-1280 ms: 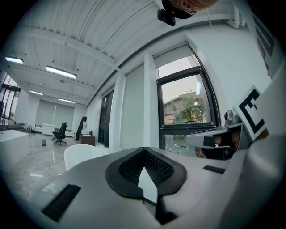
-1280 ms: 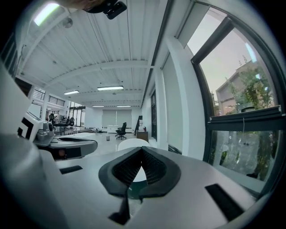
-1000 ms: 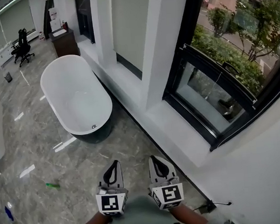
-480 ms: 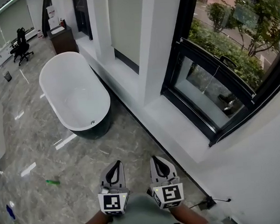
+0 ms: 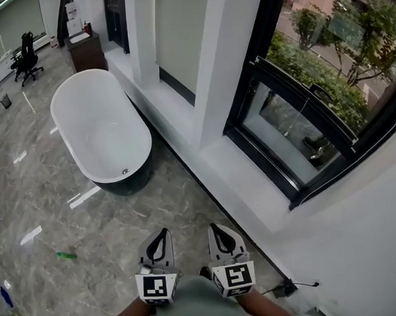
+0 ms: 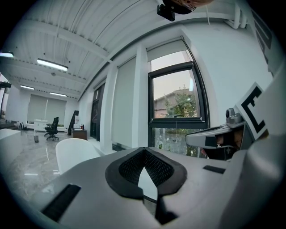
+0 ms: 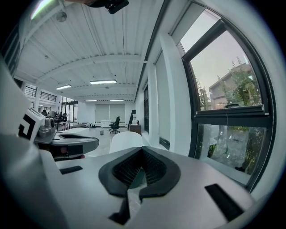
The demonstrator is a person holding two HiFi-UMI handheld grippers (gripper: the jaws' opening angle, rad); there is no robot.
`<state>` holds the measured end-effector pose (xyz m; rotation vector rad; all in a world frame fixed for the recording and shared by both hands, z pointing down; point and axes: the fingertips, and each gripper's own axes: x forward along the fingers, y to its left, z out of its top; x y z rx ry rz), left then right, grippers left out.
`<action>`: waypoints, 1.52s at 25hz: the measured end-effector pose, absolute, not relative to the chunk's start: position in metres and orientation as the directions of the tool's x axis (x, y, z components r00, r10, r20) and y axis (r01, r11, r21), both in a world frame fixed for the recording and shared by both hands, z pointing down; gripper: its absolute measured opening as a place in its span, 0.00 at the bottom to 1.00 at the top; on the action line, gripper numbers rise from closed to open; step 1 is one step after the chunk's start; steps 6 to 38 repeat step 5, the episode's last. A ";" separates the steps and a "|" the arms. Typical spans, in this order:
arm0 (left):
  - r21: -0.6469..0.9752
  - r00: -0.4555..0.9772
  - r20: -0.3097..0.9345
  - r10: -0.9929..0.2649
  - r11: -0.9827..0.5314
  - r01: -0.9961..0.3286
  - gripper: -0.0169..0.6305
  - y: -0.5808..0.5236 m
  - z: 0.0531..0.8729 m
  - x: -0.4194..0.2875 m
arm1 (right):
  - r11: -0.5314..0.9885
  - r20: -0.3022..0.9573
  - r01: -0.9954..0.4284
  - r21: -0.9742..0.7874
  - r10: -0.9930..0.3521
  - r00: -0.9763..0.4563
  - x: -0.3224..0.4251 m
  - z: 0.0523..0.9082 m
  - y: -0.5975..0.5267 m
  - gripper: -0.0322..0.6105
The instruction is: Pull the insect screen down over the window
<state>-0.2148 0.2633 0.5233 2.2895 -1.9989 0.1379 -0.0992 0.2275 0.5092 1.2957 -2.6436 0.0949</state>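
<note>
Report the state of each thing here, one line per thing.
Left gripper, shut, empty.
Right gripper, shut, empty.
Window, upper glass clear; insect screen not discernible.
Roller blind beside it, lowered nearly fully.
Bathtub, empty.
Office chair, unoccupied.

Left gripper (image 5: 162, 232): just left of the right gripper (image 5: 215, 227), side by side.
Bathtub (image 5: 96, 127): ahead and left of both, on the floor (image 5: 45, 198).
Window (image 5: 297, 130): ahead and right, above the sill (image 5: 244, 184).
Cabinet (image 5: 86, 52): beyond the bathtub, by the wall.
Office chair (image 5: 26, 55): far ahead-left, left of the cabinet.
Cable (image 5: 289, 288): right of the right gripper.
</note>
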 end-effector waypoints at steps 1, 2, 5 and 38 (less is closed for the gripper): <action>0.015 0.136 0.132 -0.982 -0.135 -0.991 0.05 0.263 0.524 -0.216 | 0.614 0.203 -0.789 0.030 -0.776 -0.597 -0.101 0.509 0.227 0.05; 0.015 0.137 0.131 -0.982 -0.136 -0.991 0.05 0.262 0.524 -0.218 | 0.614 0.202 -0.789 0.032 -0.777 -0.596 -0.102 0.509 0.227 0.05; 0.016 0.140 0.131 -0.981 -0.140 -0.990 0.05 0.261 0.524 -0.222 | 0.612 0.198 -0.790 0.040 -0.779 -0.594 -0.108 0.506 0.226 0.05; 0.016 0.140 0.131 -0.981 -0.140 -0.990 0.05 0.261 0.524 -0.222 | 0.612 0.198 -0.790 0.040 -0.779 -0.594 -0.108 0.506 0.226 0.05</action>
